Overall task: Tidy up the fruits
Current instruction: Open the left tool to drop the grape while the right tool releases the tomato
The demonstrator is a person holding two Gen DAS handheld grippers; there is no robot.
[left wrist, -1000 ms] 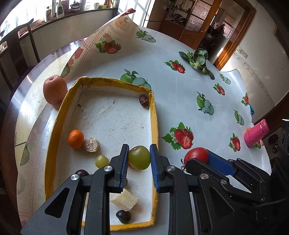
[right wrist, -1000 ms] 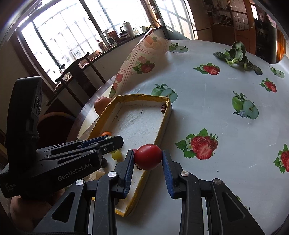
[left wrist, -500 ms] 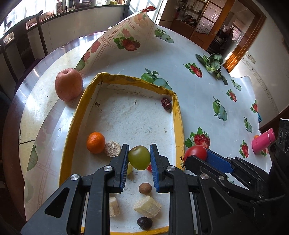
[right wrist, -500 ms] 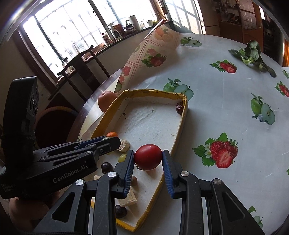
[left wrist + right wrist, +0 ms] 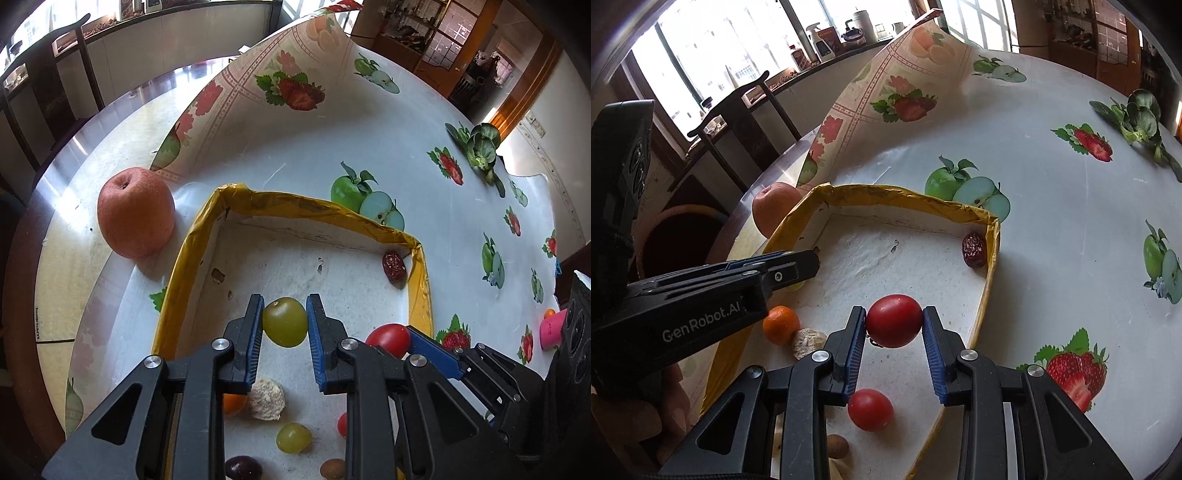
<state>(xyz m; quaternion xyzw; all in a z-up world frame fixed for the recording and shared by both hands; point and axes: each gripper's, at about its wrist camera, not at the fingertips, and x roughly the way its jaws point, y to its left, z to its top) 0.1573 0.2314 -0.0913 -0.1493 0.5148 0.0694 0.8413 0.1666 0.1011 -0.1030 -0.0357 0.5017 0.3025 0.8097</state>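
1. Looking along the left gripper: its blue pads are clamped on a green grape, held above the floor of the yellow-rimmed tray. Below lie a second grape, an orange and a pale crumbly lump; a dried date sits in the far right corner. A large apple stands just outside the tray's left wall.
2. Looking along the right gripper: its pads grip a red tomato over the tray; another small tomato lies beneath. The left gripper reaches in from the left.
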